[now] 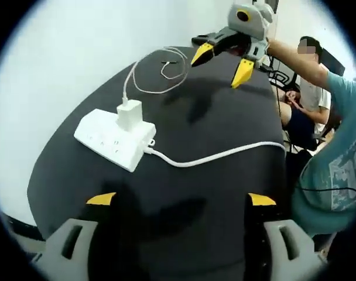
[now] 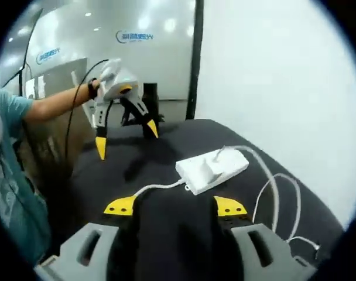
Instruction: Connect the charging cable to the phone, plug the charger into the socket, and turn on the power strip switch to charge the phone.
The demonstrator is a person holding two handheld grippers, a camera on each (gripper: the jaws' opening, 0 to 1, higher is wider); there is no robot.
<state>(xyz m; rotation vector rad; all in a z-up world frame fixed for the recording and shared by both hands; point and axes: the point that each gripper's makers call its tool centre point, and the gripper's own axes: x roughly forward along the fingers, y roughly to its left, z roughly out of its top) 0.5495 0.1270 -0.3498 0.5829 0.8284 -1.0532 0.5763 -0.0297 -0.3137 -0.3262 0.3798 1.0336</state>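
Here both tongs (image 1: pixel 181 199) (image 2: pixel 175 206) wide, empty; charger (image 1: pixel 130 114) in power strip (image 1: pixel 113 140); phone unseen.

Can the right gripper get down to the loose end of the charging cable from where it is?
Probably yes. The right gripper hangs open above the table, close to the loose end of the charging cable, with nothing between them.

Power strip (image 1: pixel 113 142) lies on the desk (image 1: pixel 213 187), charger (image 1: pixel 129 114) plugged in on top, its cable (image 1: pixel 160 73) coiled behind
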